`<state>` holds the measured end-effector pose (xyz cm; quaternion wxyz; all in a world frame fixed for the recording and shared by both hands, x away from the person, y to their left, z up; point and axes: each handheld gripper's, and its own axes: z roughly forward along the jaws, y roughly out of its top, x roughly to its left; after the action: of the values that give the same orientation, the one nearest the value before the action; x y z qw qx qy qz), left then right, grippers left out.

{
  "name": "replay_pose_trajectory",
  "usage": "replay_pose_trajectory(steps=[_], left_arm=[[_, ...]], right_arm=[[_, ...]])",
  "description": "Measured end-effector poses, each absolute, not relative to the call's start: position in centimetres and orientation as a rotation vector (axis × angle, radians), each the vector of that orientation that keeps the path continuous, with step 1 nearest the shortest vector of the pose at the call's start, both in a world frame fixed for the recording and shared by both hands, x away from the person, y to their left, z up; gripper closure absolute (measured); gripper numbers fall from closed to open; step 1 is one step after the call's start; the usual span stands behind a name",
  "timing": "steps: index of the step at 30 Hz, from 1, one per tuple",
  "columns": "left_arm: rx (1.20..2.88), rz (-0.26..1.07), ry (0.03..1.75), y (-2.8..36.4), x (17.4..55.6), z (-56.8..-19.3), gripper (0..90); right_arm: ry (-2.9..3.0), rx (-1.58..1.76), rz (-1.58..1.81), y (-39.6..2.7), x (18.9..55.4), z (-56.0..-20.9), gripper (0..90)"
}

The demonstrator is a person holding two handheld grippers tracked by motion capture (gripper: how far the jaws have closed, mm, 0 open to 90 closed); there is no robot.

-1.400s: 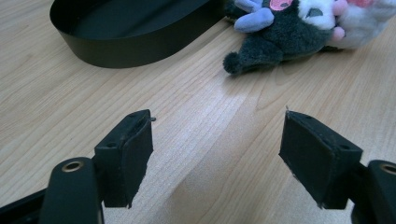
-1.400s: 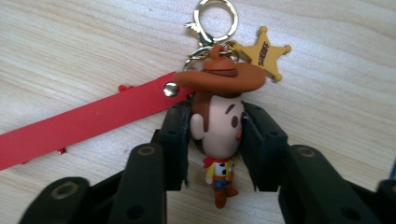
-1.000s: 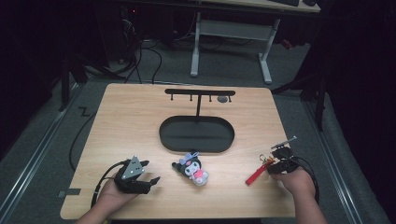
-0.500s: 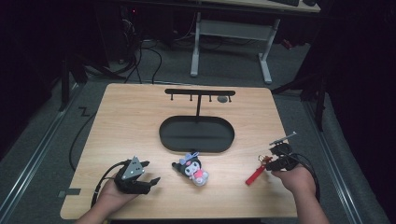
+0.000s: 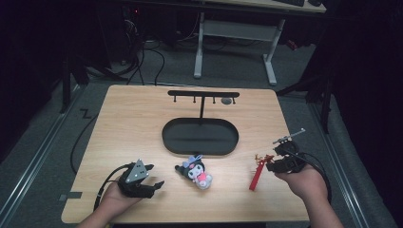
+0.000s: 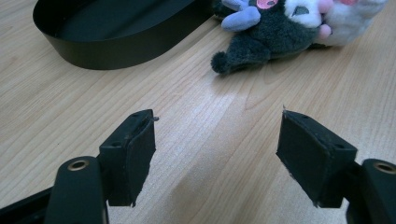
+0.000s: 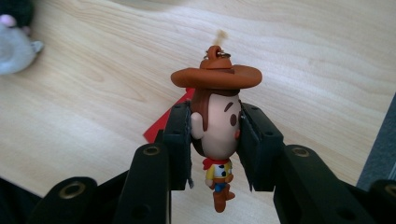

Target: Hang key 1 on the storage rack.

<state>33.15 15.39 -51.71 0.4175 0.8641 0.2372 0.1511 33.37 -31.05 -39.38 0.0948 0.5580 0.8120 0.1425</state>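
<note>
In the high view, a pale wooden worktop (image 5: 142,123) carries a black oval tray (image 5: 200,137) near its middle, with a black T-shaped hanger stand (image 5: 203,96) rising from the tray's far side. A small grey item (image 5: 227,100) hangs under the stand's bar towards its right end. Just in front of the tray lies a dark plush toy (image 5: 194,171) with a pink and white front. The left claw (image 5: 151,186) sits at the near left edge in the person's left hand (image 5: 114,199), jaws apart, pointing towards the plush. At the near right, the right claw (image 5: 267,164) is held in the right hand (image 5: 304,180) above the worktop, with a red strap (image 5: 256,175) dangling from it.

In the left gripper view, the two black jaws stand wide apart with nothing between them, over bare wood. The plush toy (image 6: 280,28) lies ahead and the tray's wall (image 6: 121,46) ahead to the left.

In the right gripper view, the jaws are closed on the head of a cowboy figure keychain (image 7: 217,130). Its brown hat sticks out above the pads, its small body hangs below them, and the red strap (image 7: 168,121) shows behind. The plush toy (image 7: 16,42) is at the upper left.
</note>
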Motion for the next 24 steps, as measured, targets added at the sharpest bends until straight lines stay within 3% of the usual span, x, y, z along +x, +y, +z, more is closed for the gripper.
replay_pose_trajectory(steps=[24], left_arm=[[2.155,0.383,0.599,15.8,33.1,-51.5,28.2]], right_arm=[[2.45,1.543,0.444,-27.0,33.5,-34.2,67.0]])
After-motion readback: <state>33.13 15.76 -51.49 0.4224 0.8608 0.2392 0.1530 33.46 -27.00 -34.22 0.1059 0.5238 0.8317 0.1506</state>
